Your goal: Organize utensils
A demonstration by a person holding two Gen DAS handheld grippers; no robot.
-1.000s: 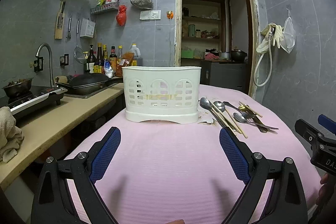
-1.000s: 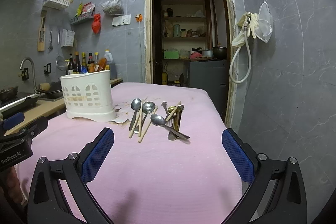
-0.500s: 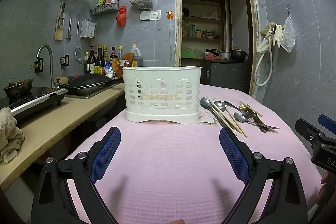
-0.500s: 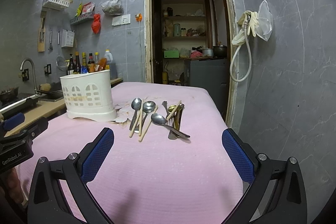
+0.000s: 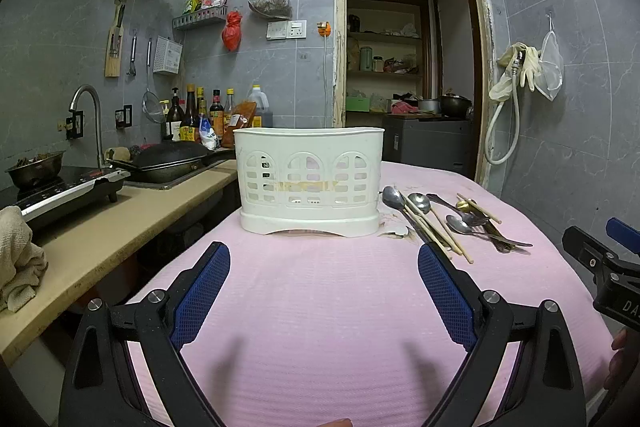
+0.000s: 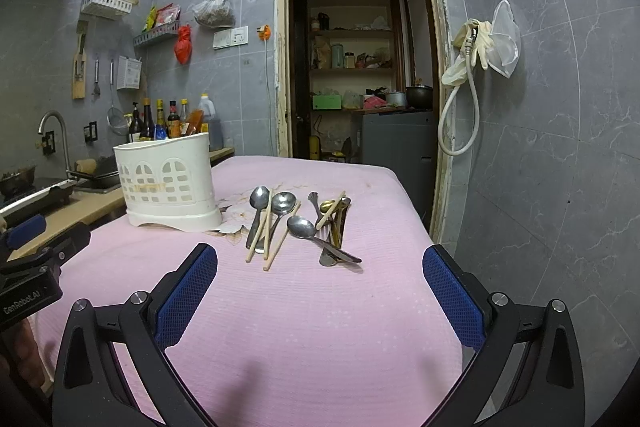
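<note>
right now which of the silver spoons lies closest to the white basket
The leftmost silver spoon, its bowl pointing away beside the white basket. The second spoon lies further right, past a chopstick, and the third sits in the right-hand pile.

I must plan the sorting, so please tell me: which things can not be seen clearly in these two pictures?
- Inside of the white utensil holder: both wrist views look at its walls from the side, so its contents and compartments are hidden.
- The pile of spoons and chopsticks: pieces overlap; the exact count is unclear, and the left wrist view's right finger covers some ends.
- Yellowish label on the holder: too worn to read.
</note>
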